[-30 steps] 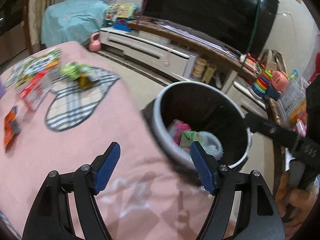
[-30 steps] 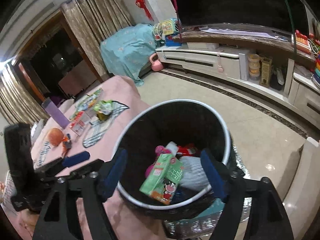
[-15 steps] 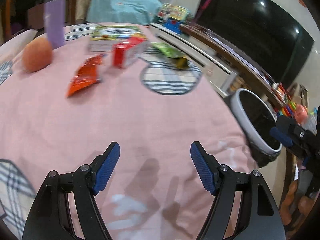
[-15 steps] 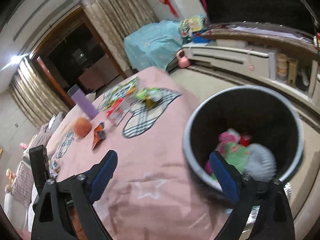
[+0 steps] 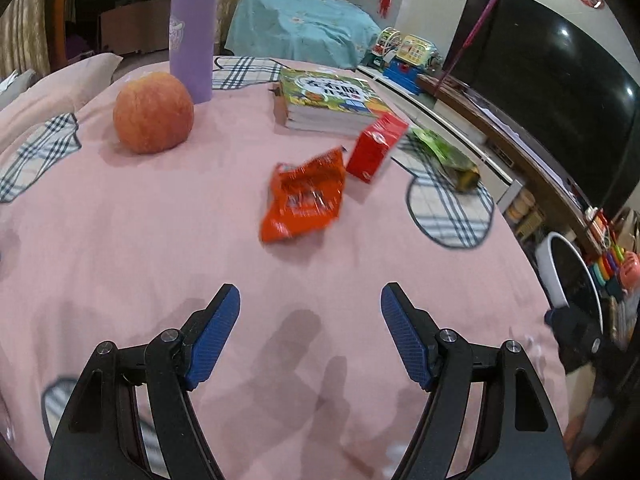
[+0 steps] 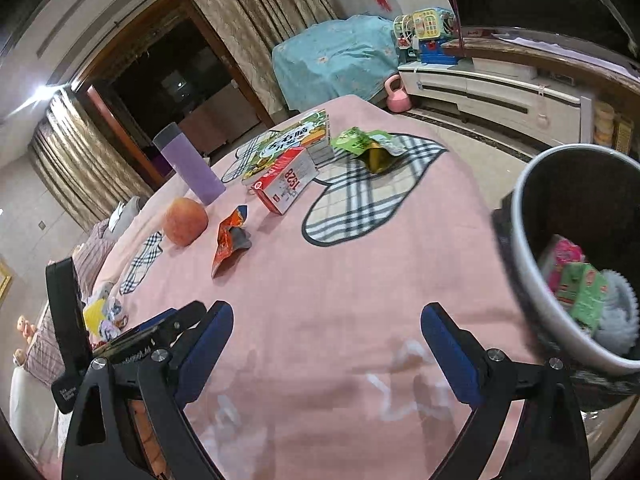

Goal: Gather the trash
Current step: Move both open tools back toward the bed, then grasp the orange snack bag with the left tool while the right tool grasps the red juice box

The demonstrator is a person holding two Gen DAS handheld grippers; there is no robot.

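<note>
Hovering with both jaws apart, our left hand-held gripper [image 5: 310, 320] faced the orange wrapper [image 5: 304, 200] on the pink bench [image 5: 120, 240]; we feared a shallow pinch slipping off crinkly foil.

My left gripper [image 5: 310, 312]: jaws spread wide, nothing between its blue pads [image 5: 212, 336], held low and level.
My right gripper [image 6: 326, 334]: jaws equally wide apart, blue pads [image 6: 450, 354] bare, nothing gripped.
Relation: my left gripper sat just beside the right one's left finger.
</note>
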